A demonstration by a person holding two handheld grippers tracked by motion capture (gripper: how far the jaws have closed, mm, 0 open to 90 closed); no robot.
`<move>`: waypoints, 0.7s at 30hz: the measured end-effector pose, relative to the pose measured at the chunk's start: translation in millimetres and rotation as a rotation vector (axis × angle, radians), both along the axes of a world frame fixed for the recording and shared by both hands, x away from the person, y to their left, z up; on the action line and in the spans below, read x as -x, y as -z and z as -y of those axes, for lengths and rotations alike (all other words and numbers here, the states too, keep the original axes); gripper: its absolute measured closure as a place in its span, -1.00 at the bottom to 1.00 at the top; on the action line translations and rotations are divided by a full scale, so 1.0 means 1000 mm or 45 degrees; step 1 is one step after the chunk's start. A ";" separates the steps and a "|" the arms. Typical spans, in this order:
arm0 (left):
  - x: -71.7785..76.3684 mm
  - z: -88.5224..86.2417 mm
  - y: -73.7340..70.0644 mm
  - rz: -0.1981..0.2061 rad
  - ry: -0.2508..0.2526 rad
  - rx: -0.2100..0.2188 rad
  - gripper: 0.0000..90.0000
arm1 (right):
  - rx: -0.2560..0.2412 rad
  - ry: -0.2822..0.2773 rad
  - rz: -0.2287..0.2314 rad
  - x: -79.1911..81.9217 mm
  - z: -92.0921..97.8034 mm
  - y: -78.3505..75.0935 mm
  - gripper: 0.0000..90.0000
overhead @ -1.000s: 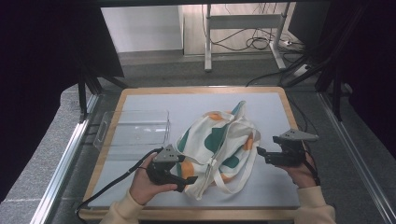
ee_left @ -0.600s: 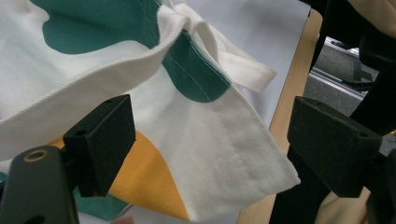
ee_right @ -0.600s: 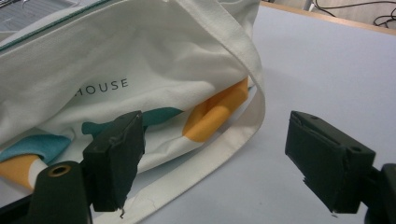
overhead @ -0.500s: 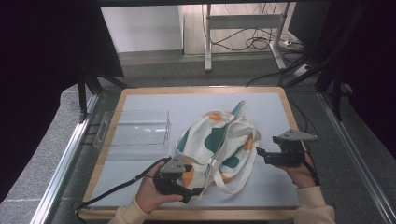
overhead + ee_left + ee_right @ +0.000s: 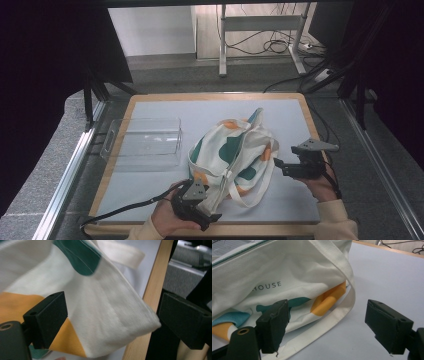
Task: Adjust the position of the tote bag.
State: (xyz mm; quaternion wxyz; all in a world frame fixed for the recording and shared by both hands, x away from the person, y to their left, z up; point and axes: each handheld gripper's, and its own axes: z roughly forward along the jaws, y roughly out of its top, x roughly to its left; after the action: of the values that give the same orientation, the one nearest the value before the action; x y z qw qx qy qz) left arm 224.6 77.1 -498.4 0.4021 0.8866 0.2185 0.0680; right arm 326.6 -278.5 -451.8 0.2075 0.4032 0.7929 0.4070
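A white cloth tote bag [image 5: 232, 155] with green and orange patches lies crumpled in the middle of the table. My left gripper [image 5: 209, 217] is at the bag's near corner by the table's front edge. In the left gripper view that gripper [image 5: 112, 320] is open, and the bag's white and orange corner [image 5: 105, 315] sits between its jaws. My right gripper [image 5: 276, 167] is at the bag's right side. In the right gripper view this gripper [image 5: 327, 325] is open too, with the bag's white strap [image 5: 334, 315] lying between its jaws on the table.
A clear plastic box [image 5: 145, 142] stands to the left of the bag. The grey mat has a wooden rim [image 5: 310, 120], and the rim's front strip [image 5: 152, 290] runs close past my left gripper. A black cable [image 5: 125, 207] trails left from that gripper.
My left gripper has moved toward the table's front edge and a little right, around the bag's near corner. The right gripper has hardly moved.
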 end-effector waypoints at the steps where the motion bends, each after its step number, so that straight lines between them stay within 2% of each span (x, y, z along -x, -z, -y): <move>1: 0.002 0.003 0.004 0.012 0.001 -0.009 -0.84 | 0.002 0.000 0.000 0.000 0.000 0.000 -0.56; 8: 0.002 0.004 0.008 0.048 -0.004 -0.052 -0.78 | 0.000 0.004 0.002 0.000 -0.001 0.000 -0.56; 12: 0.002 0.003 0.008 0.096 -0.014 -0.071 -0.55 | 0.004 0.000 -0.001 0.000 -0.001 0.000 -0.56; 15: 0.003 0.002 0.007 0.102 -0.006 -0.047 -0.40 | 0.000 0.004 0.002 0.000 -0.001 0.000 -0.56; 18: 0.002 -0.001 0.003 0.107 0.019 -0.050 -0.32 | -0.001 0.005 0.001 0.000 0.000 0.000 -0.56; 21: 0.001 -0.004 0.001 0.106 0.029 -0.030 -0.21 | -0.002 0.005 0.000 0.000 0.000 0.000 -0.56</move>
State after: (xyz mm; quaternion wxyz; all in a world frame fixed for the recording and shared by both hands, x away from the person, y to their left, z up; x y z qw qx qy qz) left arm 223.4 81.4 -499.0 0.4012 0.8900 0.1907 0.1028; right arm 326.4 -278.6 -451.3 0.2080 0.4047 0.7919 0.4073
